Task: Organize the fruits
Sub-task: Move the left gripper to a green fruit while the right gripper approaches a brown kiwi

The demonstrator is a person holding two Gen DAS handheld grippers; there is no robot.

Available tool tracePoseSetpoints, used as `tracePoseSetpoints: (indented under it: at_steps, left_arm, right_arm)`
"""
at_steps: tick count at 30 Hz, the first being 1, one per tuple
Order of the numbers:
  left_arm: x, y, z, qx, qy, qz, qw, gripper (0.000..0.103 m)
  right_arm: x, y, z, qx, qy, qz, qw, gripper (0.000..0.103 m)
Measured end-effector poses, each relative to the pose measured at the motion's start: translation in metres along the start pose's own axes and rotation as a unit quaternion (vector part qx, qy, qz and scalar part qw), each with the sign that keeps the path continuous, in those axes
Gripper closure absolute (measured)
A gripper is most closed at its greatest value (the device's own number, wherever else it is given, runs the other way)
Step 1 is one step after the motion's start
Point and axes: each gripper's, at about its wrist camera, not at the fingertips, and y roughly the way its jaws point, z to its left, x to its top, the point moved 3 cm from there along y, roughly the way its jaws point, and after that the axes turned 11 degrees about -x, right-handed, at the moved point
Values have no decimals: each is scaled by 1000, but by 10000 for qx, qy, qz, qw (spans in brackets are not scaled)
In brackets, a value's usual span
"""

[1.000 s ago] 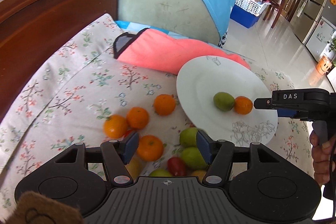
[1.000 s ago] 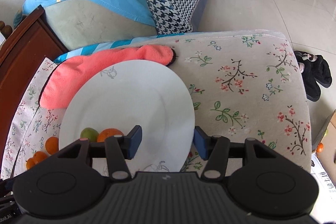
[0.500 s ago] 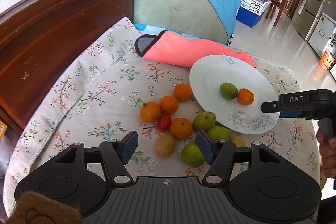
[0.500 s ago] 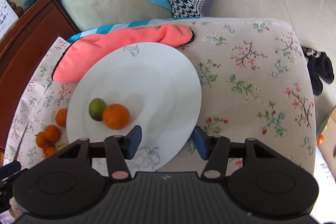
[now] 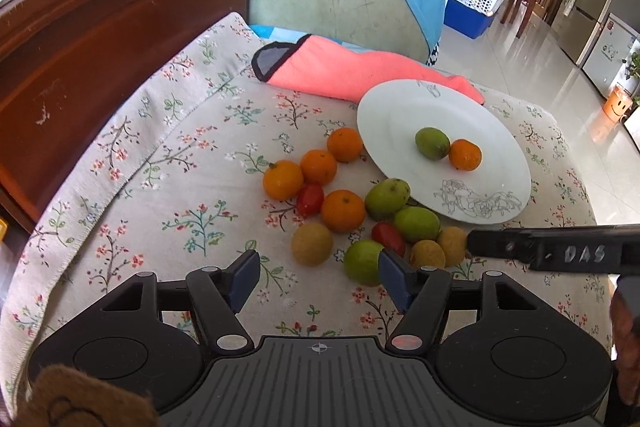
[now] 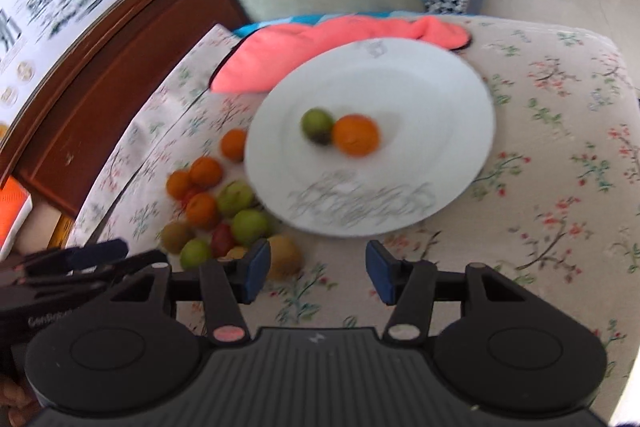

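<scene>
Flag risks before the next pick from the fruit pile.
1. Loose fruit is packed tight: the red tomato is wedged among green fruits, so fingers may nudge neighbours.
2. The plate leans on the pink cloth; its two fruits could roll.
3. The right hand-held gripper crosses near the left hand-held gripper; they could collide.

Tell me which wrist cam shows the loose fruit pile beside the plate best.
Left wrist view: the fruit pile is sharp, central and each piece separable beside the plate. Right wrist view shows it motion-blurred at lower left, partly hidden behind a finger.
</scene>
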Motion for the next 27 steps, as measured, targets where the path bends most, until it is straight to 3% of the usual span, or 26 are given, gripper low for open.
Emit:
tracePoseSetpoints:
  at_steps: [13,22,27]
  left_arm:
    - [-6,13,-9,-156,145,97,9997,42]
    - [-9,22,-12,-263,199,167,9993,59]
    - [-10,28,-17,-337,239,191,9990,61]
  right_arm:
    - [0,11,17,40,-379,-195,9991,65]
    - [2,13,15,79,-246,-100,9996,68]
    - [2,14,14,120,-139,-50,9998,68]
